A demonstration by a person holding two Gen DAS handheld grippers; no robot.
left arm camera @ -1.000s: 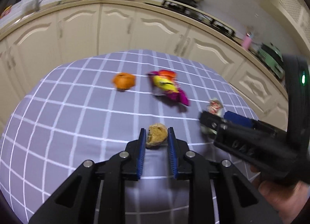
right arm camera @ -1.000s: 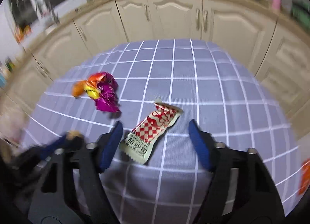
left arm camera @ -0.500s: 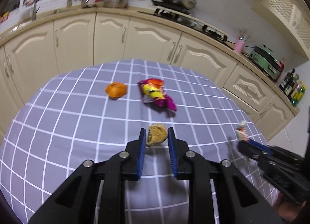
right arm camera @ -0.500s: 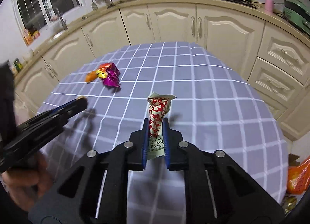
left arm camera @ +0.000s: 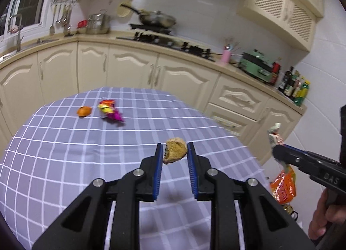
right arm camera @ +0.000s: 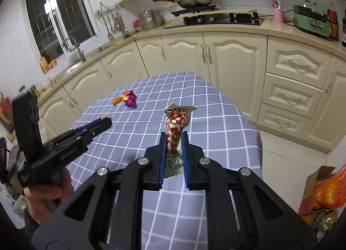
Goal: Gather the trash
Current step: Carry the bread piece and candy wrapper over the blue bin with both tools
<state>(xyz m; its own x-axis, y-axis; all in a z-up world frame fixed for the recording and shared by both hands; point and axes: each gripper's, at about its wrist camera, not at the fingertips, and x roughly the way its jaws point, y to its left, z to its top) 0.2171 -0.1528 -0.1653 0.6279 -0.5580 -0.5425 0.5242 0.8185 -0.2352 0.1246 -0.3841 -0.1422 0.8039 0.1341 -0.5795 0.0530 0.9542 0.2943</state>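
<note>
Left claw (left arm camera: 174, 152) clenched on bread scrap (left arm camera: 174, 150) | right claw (right arm camera: 174, 139) clenched on wrapper (right arm camera: 175, 129)

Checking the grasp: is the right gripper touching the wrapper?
Touching. In the right wrist view the right gripper pinches the wrapper between both blue pads, clear of the table.

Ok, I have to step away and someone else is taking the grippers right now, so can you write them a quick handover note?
Left gripper: shut on the bitten brown pastry piece, lifted off the table.
Right gripper: shut on the red-and-white snack wrapper, also clear of the table.
Still on the checked cloth at the far side: the orange peel and the crumpled purple-and-yellow wrapper, side by side.
Done: two pieces picked up. Left: drop both, probably in the orange bag on the floor past the table's right edge, if that is the trash, then fetch the last two.
</note>
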